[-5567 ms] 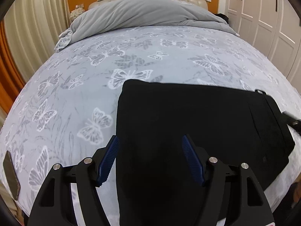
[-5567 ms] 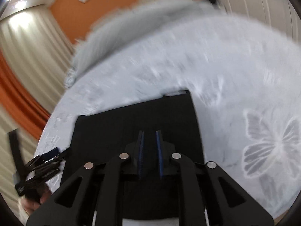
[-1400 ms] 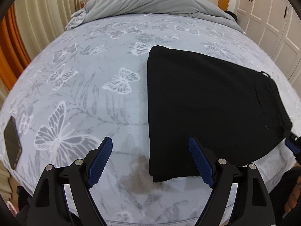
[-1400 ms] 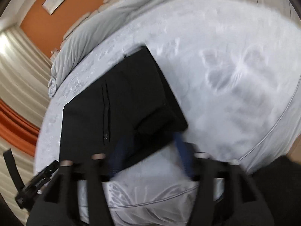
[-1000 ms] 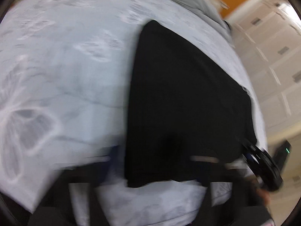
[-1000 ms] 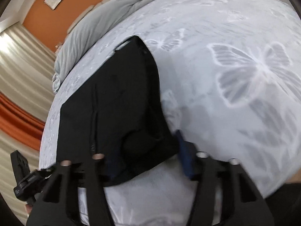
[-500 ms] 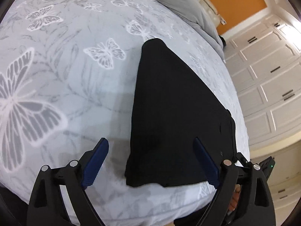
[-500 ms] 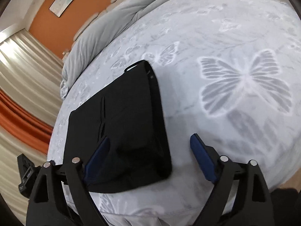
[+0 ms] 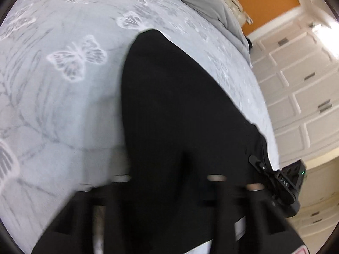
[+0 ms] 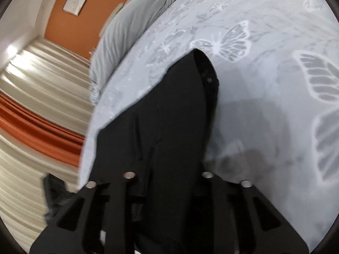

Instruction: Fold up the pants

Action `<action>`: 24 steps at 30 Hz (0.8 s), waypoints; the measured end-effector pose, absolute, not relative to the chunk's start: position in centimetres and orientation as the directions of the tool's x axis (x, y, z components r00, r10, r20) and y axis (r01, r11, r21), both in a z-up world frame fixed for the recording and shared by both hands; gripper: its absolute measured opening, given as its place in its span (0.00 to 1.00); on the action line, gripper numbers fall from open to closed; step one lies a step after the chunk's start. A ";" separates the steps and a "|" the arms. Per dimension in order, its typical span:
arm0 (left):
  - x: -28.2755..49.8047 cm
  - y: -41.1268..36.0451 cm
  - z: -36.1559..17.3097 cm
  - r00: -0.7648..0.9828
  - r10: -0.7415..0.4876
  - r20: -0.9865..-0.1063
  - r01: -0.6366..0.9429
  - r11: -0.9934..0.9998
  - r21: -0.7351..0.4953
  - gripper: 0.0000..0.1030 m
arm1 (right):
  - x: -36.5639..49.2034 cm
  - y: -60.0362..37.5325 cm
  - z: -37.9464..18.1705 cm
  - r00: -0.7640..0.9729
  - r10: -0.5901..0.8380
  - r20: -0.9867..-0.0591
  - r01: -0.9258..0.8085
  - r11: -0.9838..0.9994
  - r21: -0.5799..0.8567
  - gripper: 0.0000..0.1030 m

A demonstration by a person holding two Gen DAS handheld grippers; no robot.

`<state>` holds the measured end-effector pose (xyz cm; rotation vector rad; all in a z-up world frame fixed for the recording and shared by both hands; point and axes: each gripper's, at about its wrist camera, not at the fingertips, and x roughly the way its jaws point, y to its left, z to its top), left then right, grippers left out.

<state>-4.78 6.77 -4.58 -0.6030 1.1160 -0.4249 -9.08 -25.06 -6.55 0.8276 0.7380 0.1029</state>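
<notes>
My left tongs (image 9: 169, 182) sit low over the near edge of the folded black pants (image 9: 180, 105) on the butterfly-print bed (image 9: 63, 105); blur hides their spread. My right tongs (image 10: 167, 175) straddle the waistband end, grip unclear.

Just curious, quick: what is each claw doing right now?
Left gripper: around the black pants; grip cannot be told.
Right gripper: around the pants' waistband end; grip cannot be told.

Black pants (image 9: 180, 110), folded, lying flat on butterfly-print bedspread (image 9: 53, 89).
</notes>
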 end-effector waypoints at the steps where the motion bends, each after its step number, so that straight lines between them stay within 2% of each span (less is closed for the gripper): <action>1: -4.7 7.2 -4.8 0.377 -0.617 -0.691 0.012 0.749 -0.663 0.17 | -9.1 -24.9 -6.5 0.747 0.355 -0.562 0.185 0.701 0.688 0.21; 2: -4.7 7.6 -5.0 0.364 -0.620 -0.695 0.004 0.747 -0.665 0.17 | -9.1 -24.8 -6.7 0.740 0.351 -0.574 0.192 0.707 0.680 0.23; 4: -4.6 7.5 -5.9 0.338 -0.601 -0.724 -0.009 0.767 -0.641 0.27 | -9.5 -25.2 -8.0 0.730 0.363 -0.579 0.228 0.669 0.707 0.32; 5: -4.7 7.5 -6.0 0.338 -0.603 -0.722 -0.009 0.765 -0.643 0.27 | -10.0 -25.6 -8.3 0.747 0.379 -0.547 0.219 0.637 0.740 0.32; 8: -4.8 7.4 -5.8 0.339 -0.625 -0.703 0.019 0.752 -0.659 0.37 | -10.5 -25.4 -8.3 0.756 0.365 -0.543 0.218 0.642 0.735 0.33; 10: -4.8 7.2 -6.0 0.348 -0.626 -0.697 0.018 0.748 -0.663 0.33 | -10.1 -24.8 -8.1 0.750 0.352 -0.560 0.213 0.673 0.708 0.32; 11: -4.7 6.9 -5.9 0.349 -0.621 -0.702 0.036 0.758 -0.652 0.27 | -9.8 -24.7 -8.1 0.748 0.354 -0.561 0.207 0.679 0.704 0.25; 13: -4.1 6.1 -5.8 0.354 -0.613 -0.706 0.050 0.766 -0.640 0.16 | -9.8 -24.8 -8.1 0.756 0.369 -0.541 0.200 0.656 0.728 0.21; 15: -4.2 6.1 -5.6 0.359 -0.621 -0.697 0.047 0.758 -0.650 0.12 | -10.6 -24.7 -7.5 0.771 0.374 -0.516 0.192 0.637 0.747 0.18; 18: -6.3 7.3 -3.7 0.358 -0.652 -0.669 0.060 0.731 -0.680 0.08 | -14.0 -22.8 -4.6 0.772 0.397 -0.497 0.129 0.668 0.733 0.17; 24: -15.2 8.9 -0.2 0.281 -0.643 -0.713 0.103 0.759 -0.643 0.08 | -21.4 -18.2 -2.9 0.689 0.432 -0.583 0.118 0.726 0.677 0.17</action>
